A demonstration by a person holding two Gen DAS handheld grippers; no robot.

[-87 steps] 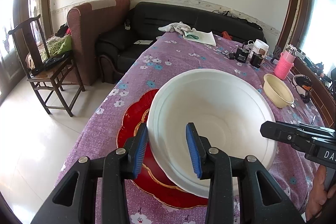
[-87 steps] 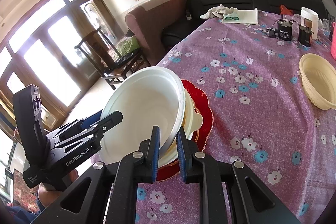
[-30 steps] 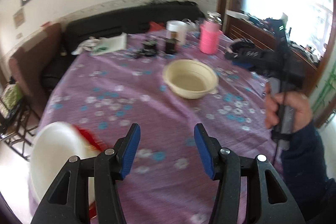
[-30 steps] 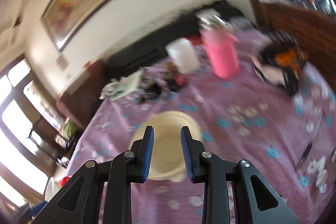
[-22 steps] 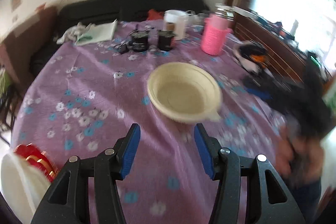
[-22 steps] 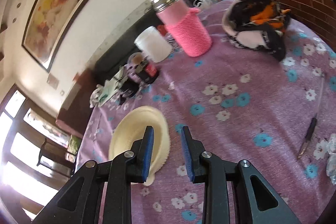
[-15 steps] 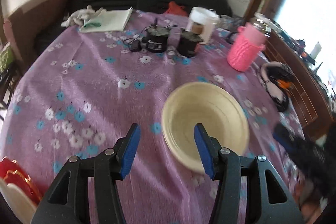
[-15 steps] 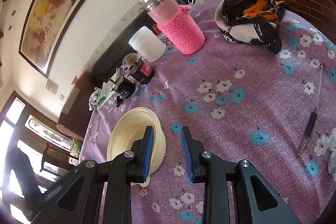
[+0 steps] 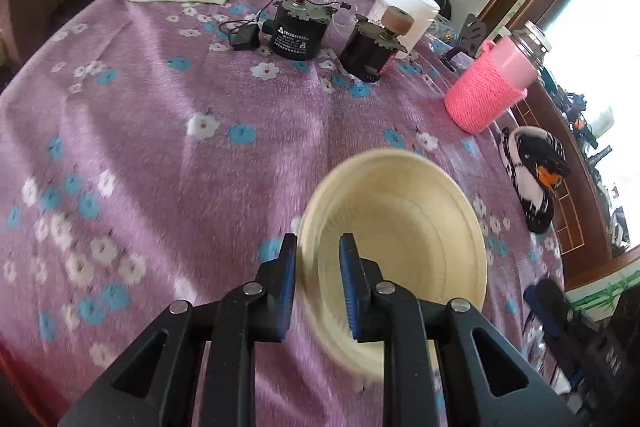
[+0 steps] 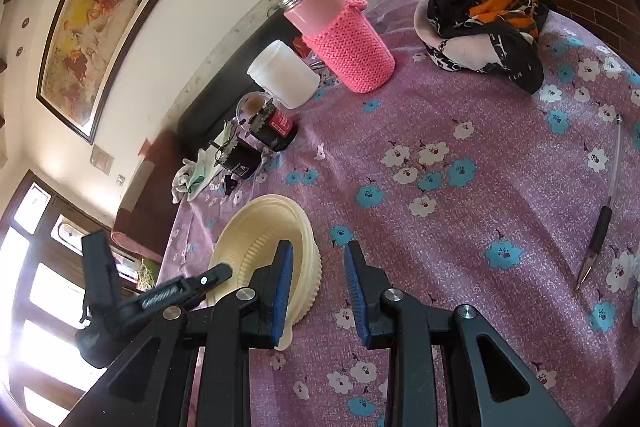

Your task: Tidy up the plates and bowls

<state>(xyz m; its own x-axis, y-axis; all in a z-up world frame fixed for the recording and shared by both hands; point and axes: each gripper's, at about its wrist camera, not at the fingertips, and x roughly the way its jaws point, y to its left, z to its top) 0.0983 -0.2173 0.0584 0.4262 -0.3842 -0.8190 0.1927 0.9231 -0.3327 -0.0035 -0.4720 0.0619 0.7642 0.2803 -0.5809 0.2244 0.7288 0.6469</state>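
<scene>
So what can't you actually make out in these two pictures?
- Left wrist view: the cream bowl has a blurred near rim. It sits between the pads of the left gripper, whose jaws have just been closing. Whether they press it is unclear.
- Left wrist view: print on the black motor is too small to read.
- Right wrist view: a finger of the right gripper covers part of the bowl's wall.

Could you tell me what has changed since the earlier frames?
Both grippers left the white bowl on the red plate. The left gripper has just been closing across the cream bowl's near rim. The right gripper reached its other side, jaws unchanged. The cream bowl stayed put.
</scene>
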